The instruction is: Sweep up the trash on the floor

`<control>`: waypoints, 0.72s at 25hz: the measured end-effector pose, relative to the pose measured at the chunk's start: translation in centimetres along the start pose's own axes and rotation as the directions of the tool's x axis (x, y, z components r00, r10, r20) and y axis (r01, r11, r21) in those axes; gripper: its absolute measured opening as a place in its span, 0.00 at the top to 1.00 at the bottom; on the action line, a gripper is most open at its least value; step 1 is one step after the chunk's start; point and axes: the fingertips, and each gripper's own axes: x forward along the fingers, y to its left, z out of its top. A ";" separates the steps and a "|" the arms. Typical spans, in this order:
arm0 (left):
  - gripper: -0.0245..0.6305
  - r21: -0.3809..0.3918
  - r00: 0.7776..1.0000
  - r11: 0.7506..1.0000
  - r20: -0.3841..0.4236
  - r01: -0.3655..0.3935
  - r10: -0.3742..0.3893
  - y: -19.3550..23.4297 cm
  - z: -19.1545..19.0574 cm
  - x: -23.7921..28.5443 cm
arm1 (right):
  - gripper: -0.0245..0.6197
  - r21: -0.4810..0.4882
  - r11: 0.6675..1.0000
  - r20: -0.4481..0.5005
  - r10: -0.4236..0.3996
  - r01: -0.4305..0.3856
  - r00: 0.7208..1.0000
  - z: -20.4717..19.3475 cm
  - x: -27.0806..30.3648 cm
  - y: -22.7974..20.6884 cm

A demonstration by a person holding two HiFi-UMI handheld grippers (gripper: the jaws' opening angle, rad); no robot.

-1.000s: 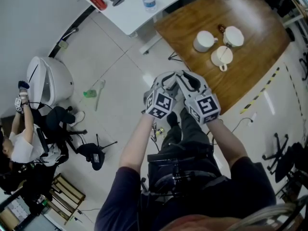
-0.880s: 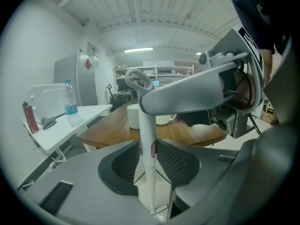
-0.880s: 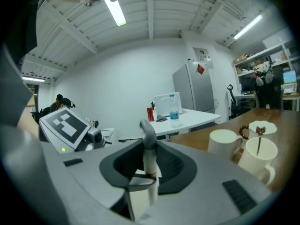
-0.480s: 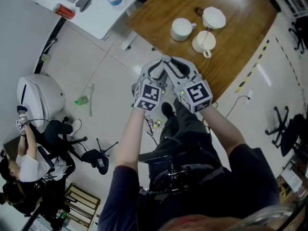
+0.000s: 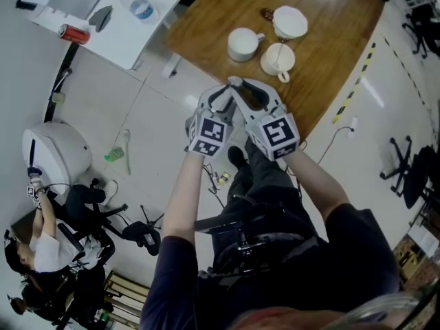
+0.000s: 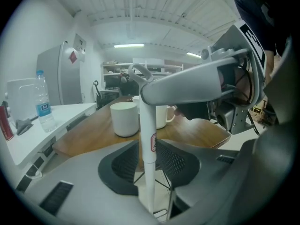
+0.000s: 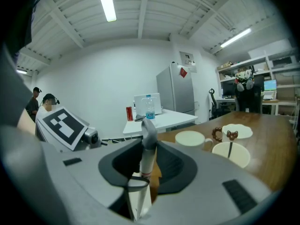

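Trash, a green scrap [image 5: 113,155], lies on the pale floor [image 5: 158,102] well to the left of the person's legs, just beside a clear, long object that I cannot identify. A few small yellowish bits [image 5: 223,178] lie near the person's shoe.

Both tools meet in front of the person's body, over the edge of the wooden table [image 5: 330,53]. The left tool [image 6: 149,161] is closed on an upright white handle [image 6: 148,125] bearing a small red label. The right tool [image 7: 146,165] has the same handle between its jaws, just below its grey tip; those jaws have just been opening a little, yet the pads look to be on the handle.

Two white cups [image 5: 242,44] and a white bowl [image 5: 290,21] stand on the wooden table. A water bottle [image 5: 135,5] and a red can [image 5: 74,34] are on a white table [image 5: 148,36] beyond. Another person [image 5: 41,246] sits at lower left.
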 end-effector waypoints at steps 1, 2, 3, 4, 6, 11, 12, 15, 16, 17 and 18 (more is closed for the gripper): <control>0.80 0.000 1.000 1.000 0.000 0.002 -0.002 0.0 0.1 0.1 | 0.78 0.002 1.000 0.002 -0.008 0.008 1.000 0.0 0.0 -0.4; 0.79 -0.001 1.000 1.000 0.000 0.002 -0.002 0.0 0.2 0.2 | 0.78 0.001 1.000 0.001 -0.013 0.013 1.000 0.1 0.0 -0.7; 0.79 -0.003 1.000 1.000 0.001 0.000 0.000 0.0 0.2 0.3 | 0.78 -0.002 1.000 -0.002 -0.015 0.015 1.000 0.1 0.1 -0.9; 0.80 -0.006 1.000 1.000 0.001 -0.004 0.004 0.0 0.3 0.4 | 0.78 -0.004 1.000 -0.004 -0.014 0.014 1.000 0.1 0.1 -1.1; 0.80 -0.012 1.000 1.000 -0.003 -0.008 0.008 0.0 0.2 0.5 | 0.78 -0.005 1.000 -0.007 -0.011 0.011 1.000 -0.1 0.2 -1.2; 0.80 -0.015 1.000 1.000 -0.015 -0.003 0.003 -0.1 0.0 0.5 | 0.77 0.002 1.000 -0.016 0.005 -0.005 1.000 -0.2 0.1 -1.1; 0.80 -0.018 1.000 1.000 -0.016 -0.007 0.006 0.0 -0.1 0.5 | 0.77 0.007 1.000 -0.011 0.015 -0.015 1.000 0.0 0.0 -1.0; 0.80 -0.038 1.000 0.999 -0.015 -0.015 0.015 0.2 -0.2 0.5 | 0.68 0.019 0.999 0.011 0.050 -0.050 0.999 0.7 -0.4 -0.7; 0.80 -0.046 1.000 0.999 -0.014 -0.016 0.015 0.1 -0.3 0.5 | 0.68 0.007 0.999 0.011 0.054 -0.054 0.998 0.8 -0.5 -0.7; 0.80 -0.054 1.000 0.998 -0.013 -0.016 0.015 0.1 -0.3 0.5 | 0.68 -0.007 0.998 0.011 0.057 -0.057 0.998 0.9 -0.7 -0.7; 0.80 -0.061 1.000 0.998 -0.012 -0.016 0.015 0.0 -0.4 0.4 | 0.68 -0.013 0.998 0.013 0.061 -0.061 0.998 1.0 -0.9 -0.6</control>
